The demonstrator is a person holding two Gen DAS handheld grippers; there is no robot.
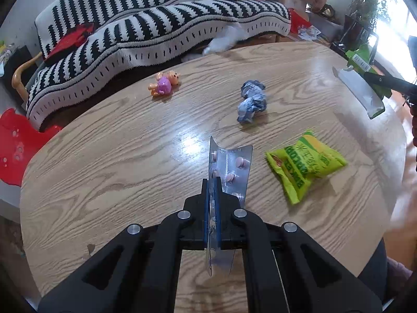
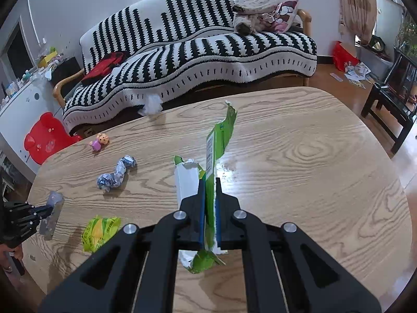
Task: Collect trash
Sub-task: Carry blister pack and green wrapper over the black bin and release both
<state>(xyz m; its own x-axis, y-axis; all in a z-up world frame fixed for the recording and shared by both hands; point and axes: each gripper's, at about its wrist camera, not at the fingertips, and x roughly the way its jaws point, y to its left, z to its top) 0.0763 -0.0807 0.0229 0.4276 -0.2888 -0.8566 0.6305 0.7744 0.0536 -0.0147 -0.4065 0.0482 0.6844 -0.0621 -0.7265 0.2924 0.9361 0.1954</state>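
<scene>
Both pairs of jaws are clamped tight on trash. The left gripper (image 1: 211, 182) pinches a silvery foil blister pack with small pink pills (image 1: 229, 169) edge-on between its blue pads, the sheet bent into a V and sticking up past the fingertips, lifted clear of the light oak-grain oval table (image 1: 104, 182). The right gripper (image 2: 210, 182) squeezes a torn green and white cardboard wrapper with a barcode (image 2: 217, 140), which stands upright between the pads, its ragged end poking out below them, also off the tabletop.

Still lying on the wood are a yellow-green crinkled snack packet (image 1: 307, 164), near the blister pack, and a crumpled blue-grey wad of paper (image 1: 251, 101) farther out. A small pink and orange plastic doll (image 1: 164, 84) lies near the far edge. Beyond the table stands a sofa under a black and white striped cover (image 1: 156, 26), with a red bear-shaped plastic chair (image 2: 44, 137) off to the side.
</scene>
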